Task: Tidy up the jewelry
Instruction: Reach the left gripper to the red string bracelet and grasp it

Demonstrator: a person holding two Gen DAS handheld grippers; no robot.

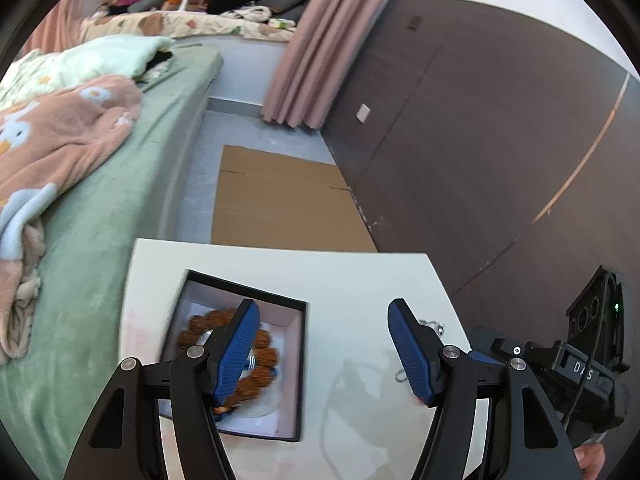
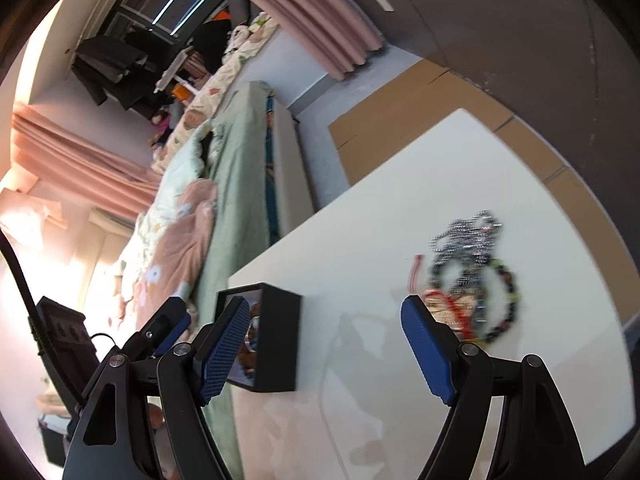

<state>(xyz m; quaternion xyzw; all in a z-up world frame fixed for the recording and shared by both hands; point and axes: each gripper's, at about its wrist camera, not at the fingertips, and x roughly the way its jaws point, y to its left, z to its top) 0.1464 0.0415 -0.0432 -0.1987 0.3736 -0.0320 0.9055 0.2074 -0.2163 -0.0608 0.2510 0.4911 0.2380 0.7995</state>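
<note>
A black jewelry box [image 1: 298,364] with a pale lining sits on the white table [image 1: 352,280]; a brown bead bracelet [image 1: 264,356] lies inside it. My left gripper [image 1: 323,350] is open and empty, above the box's right edge. A silver chain [image 1: 434,326] lies behind its right finger. In the right wrist view the box [image 2: 276,340] is at lower left. A pile of jewelry lies to the right: a silver chain [image 2: 466,236], a dark bead bracelet [image 2: 506,304] and red cord [image 2: 452,306]. My right gripper [image 2: 326,350] is open and empty, between box and pile.
A bed with a green sheet [image 1: 120,200] and pink blanket [image 1: 52,140] runs along the table's left side. Flat cardboard [image 1: 280,196] lies on the floor beyond the table. A dark panelled wall [image 1: 500,140] stands on the right. The other gripper's body [image 1: 580,360] shows at lower right.
</note>
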